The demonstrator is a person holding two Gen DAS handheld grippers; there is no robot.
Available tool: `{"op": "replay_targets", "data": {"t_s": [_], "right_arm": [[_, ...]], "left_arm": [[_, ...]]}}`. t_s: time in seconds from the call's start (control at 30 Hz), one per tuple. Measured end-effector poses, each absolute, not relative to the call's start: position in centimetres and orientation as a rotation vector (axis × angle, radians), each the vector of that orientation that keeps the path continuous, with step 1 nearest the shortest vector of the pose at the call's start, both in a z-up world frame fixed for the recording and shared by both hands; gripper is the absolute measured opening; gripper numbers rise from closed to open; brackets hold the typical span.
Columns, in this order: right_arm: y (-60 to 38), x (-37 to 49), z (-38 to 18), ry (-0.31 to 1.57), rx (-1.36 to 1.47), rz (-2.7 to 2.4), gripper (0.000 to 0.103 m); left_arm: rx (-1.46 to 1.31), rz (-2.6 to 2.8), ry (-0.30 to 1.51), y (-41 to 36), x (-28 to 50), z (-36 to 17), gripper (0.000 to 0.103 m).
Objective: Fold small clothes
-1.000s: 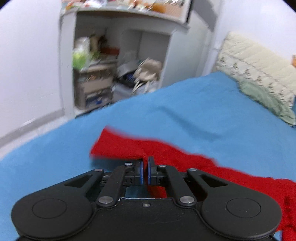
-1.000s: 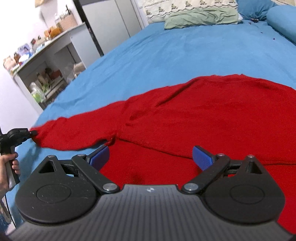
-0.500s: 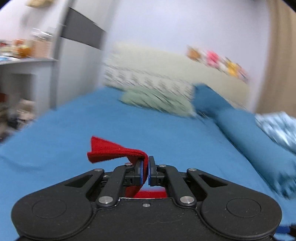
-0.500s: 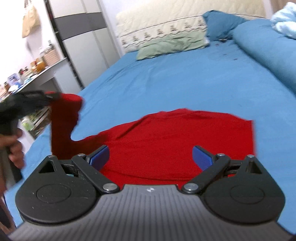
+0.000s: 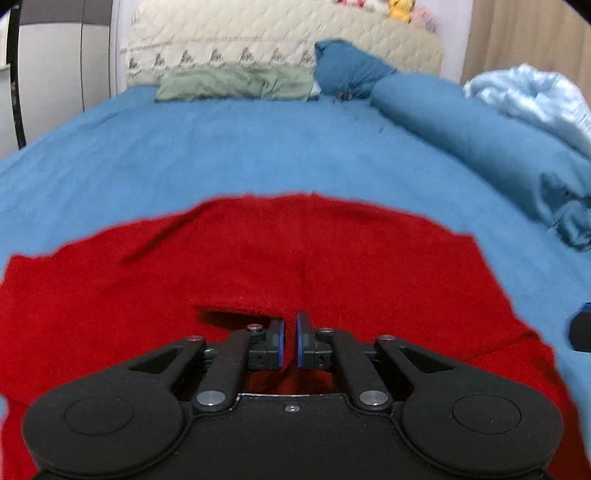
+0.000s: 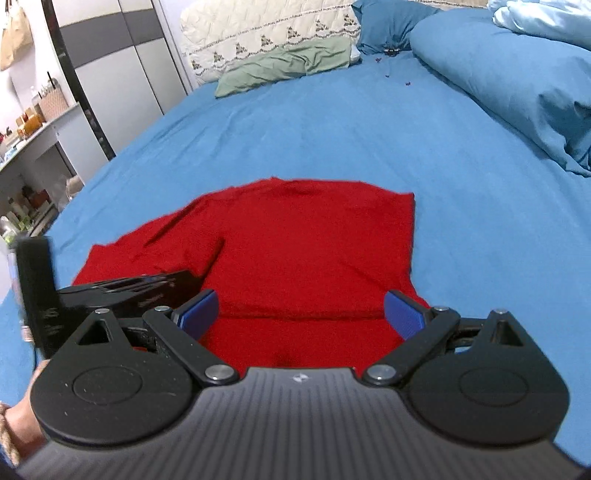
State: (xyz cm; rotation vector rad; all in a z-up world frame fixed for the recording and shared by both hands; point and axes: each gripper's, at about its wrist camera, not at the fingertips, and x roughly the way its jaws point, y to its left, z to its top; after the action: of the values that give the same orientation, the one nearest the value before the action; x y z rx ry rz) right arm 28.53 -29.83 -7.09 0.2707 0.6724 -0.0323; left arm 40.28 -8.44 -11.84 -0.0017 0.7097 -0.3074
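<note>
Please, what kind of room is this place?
Most likely a bedroom: a bed with a blue sheet, a green pillow against a quilted headboard, and a wardrobe beside it.

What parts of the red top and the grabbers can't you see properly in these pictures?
- Red top: its near edge is hidden behind the right gripper in the right wrist view, and behind the left gripper in the left wrist view.
- The top's left side runs off the frame edge in the left wrist view.
- Left gripper's fingertips in the right wrist view: covered by the right gripper's body.
- Shelf items: too small to name.
</note>
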Motion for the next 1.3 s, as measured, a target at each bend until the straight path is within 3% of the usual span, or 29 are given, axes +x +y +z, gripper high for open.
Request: {"op": "replay_targets", "data": {"t_s": [0.03,0.1,0.17,0.6,0.73,0.83,0.9,0.93,1.3], "right_arm": [[-29.6,28.9,-6.5,0.662,0.271,-0.029,0.103],[-28.9,29.4,-5.3,0.644,0.256,-0.012,0.103],[-27.8,30.4,-4.5,0.671,0.219,0.018,0.103],[-12.0,39.9,-10.0,0.766,-0.342,0.160,0.102],[-8.9,42.3,-13.0,0.789,-0.537,0.140,0.073],[-7.9,43.1,-14.6,0.791,-0.606,0.160,0.062],[-7.0,43.6,-15.3,0.784,-0.645,0.178,0.040],[-6.8,43.8,-15.4,0.790,-0.642,0.189,0.022],[-16.9,44.5,-7.1,0.643,-0.250,-0.041,0.020]], "left_arm": [[-0.007,-0.323,0.694,-7.9,39.9,-10.9,0.060],[-0.004,-0.313,0.638,-6.1,38.5,-9.0,0.082],[0.022,-0.275,0.598,-4.1,36.9,-7.6,0.092],[-0.021,0.055,0.663,5.8,35.9,-12.1,0.092],[-0.018,0.035,0.691,6.5,36.3,-13.0,0.092],[-0.007,0.020,0.728,6.9,36.4,-14.3,0.092],[0.003,0.018,0.734,7.0,35.7,-14.4,0.092],[-0.001,0.016,0.736,7.0,35.7,-14.5,0.092],[-0.001,0.001,0.764,7.2,35.9,-15.7,0.092]]}}
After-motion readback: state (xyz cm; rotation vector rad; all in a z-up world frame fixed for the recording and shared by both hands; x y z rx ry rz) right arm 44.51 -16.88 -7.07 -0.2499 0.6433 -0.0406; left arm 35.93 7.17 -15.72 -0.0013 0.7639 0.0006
